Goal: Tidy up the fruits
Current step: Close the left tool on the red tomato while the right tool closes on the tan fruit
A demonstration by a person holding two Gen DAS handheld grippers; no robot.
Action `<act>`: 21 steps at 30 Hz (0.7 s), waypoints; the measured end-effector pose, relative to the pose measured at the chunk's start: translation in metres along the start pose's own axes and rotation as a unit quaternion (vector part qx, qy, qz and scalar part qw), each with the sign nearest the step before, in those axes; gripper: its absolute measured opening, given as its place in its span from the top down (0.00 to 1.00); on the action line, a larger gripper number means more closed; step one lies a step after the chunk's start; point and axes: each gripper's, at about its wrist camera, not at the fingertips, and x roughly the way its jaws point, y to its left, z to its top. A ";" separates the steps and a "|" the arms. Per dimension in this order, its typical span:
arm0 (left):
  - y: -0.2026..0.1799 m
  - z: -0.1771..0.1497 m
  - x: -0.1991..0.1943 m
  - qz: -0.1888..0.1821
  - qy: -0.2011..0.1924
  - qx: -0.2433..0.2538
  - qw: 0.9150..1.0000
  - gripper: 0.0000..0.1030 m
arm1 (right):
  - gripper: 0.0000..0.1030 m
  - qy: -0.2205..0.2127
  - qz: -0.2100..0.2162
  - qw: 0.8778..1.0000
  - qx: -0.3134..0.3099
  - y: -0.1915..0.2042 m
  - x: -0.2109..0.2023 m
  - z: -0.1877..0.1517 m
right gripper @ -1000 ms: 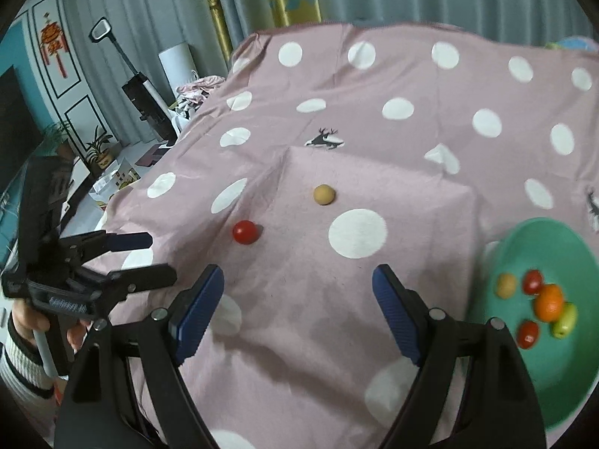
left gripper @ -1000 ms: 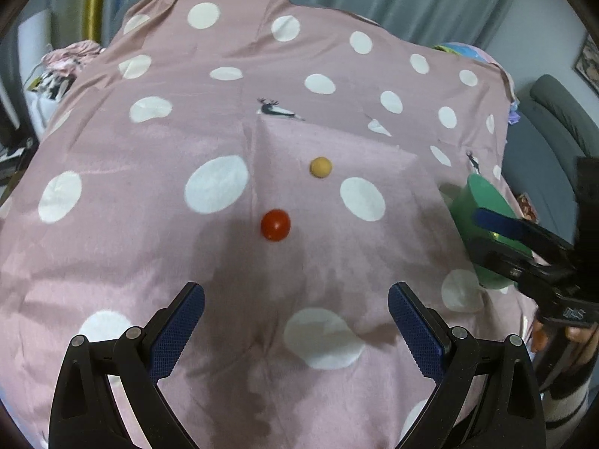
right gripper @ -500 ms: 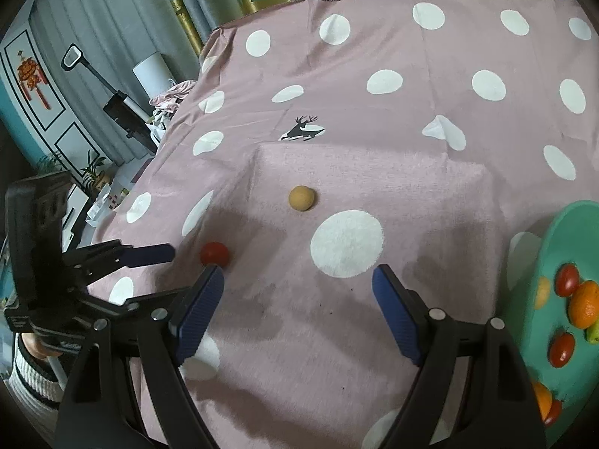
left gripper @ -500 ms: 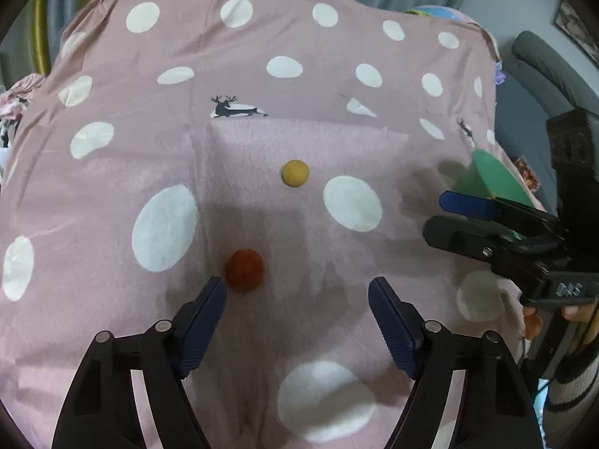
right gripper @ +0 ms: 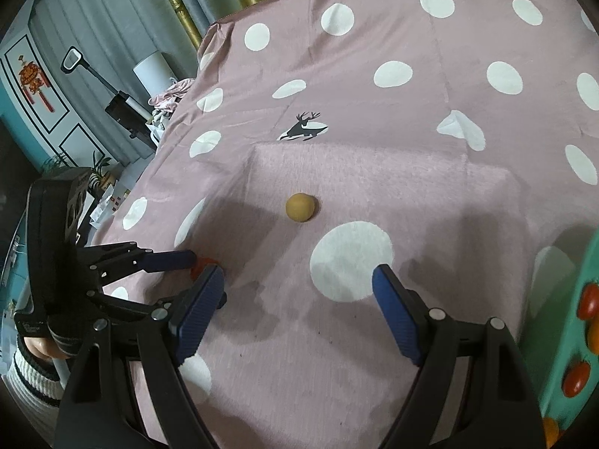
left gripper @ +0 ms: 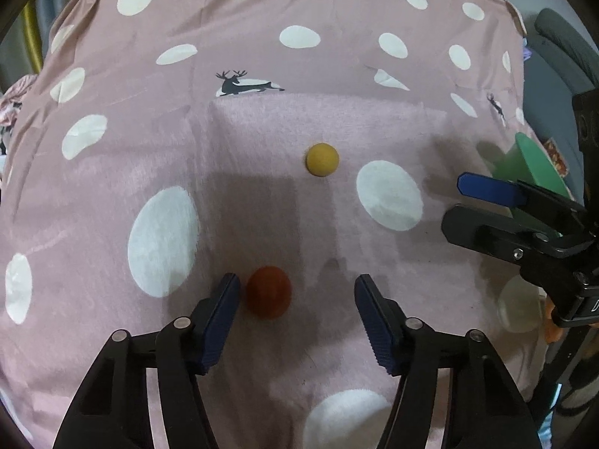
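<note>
Midway through a fruit tidy-up, a person working two hand-held claws leans over a bench draped in a pink polka-dot cloth [left gripper: 262, 119]. The left claw [left gripper: 295, 292] is closing around a red tomato [left gripper: 268, 292] that lies on the cloth; the fruit sits between the blue pads, hard against the left-hand one, with a clear gap to the other, so nothing is gripped yet. The right claw [right gripper: 299, 292] hangs wide open and empty, angled toward a small yellow fruit [right gripper: 300, 207] lying alone on the cloth just beyond a large white dot.

At the right edge of the right-hand camera's view, a green plate [right gripper: 554, 336] already holds several pieces, among them red tomatoes [right gripper: 587, 301] and something orange, so much of the sorting looks done. By the look of it two fruits remain loose on the cloth: the tomato now being taken and the yellow one farther out. Both would still have to be carried across to the plate, which sits well apart from them on the person's right. A striped sleeve [right gripper: 30, 378] shows behind the left claw.
</note>
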 end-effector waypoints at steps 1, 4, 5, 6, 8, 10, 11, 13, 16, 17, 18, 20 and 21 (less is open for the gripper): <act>-0.001 0.001 0.001 0.007 0.003 0.005 1.000 0.47 | 0.21 0.002 0.001 1.000 0.000 0.000 0.003 0.002; -0.003 0.002 0.010 0.023 0.026 0.013 0.999 0.59 | 0.21 0.010 0.005 1.000 0.004 -0.003 0.013 0.007; -0.003 0.001 0.013 0.028 0.032 0.016 0.999 0.60 | 0.21 0.012 0.006 1.000 0.004 -0.003 0.016 0.008; -0.003 -0.001 0.015 0.031 0.036 0.021 0.999 0.62 | 0.22 0.014 0.007 1.000 0.003 -0.003 0.019 0.010; -0.002 0.000 0.014 0.027 0.034 0.020 0.999 0.63 | 0.22 0.017 0.008 1.000 0.002 -0.003 0.025 0.013; 0.001 0.003 0.014 0.023 0.030 0.009 0.999 0.65 | 0.25 0.021 0.010 1.000 0.004 -0.004 0.033 0.017; 0.001 0.004 0.014 0.023 0.030 0.007 0.999 0.70 | 0.26 0.023 0.011 1.000 0.003 -0.004 0.036 0.018; 0.002 0.005 0.016 0.024 0.026 0.003 0.999 0.73 | 0.28 0.030 0.008 1.000 -0.002 -0.003 0.046 0.022; 0.002 0.005 0.015 0.022 0.020 -0.002 1.000 0.73 | 0.34 0.037 0.003 0.999 -0.007 -0.002 0.057 0.027; 0.002 0.004 0.014 0.020 0.018 -0.003 1.000 0.73 | 0.35 0.037 0.002 0.999 -0.009 -0.001 0.060 0.029; 0.003 0.003 0.013 0.017 0.016 -0.005 1.000 0.73 | 0.36 0.038 0.002 0.999 -0.011 0.000 0.063 0.030; 0.006 0.003 0.011 0.011 0.014 -0.012 1.000 0.73 | 0.38 0.041 -0.002 0.999 -0.018 0.003 0.069 0.034; 0.008 0.002 0.010 0.007 0.013 -0.015 1.000 0.73 | 0.40 0.043 -0.004 0.999 -0.021 0.004 0.072 0.036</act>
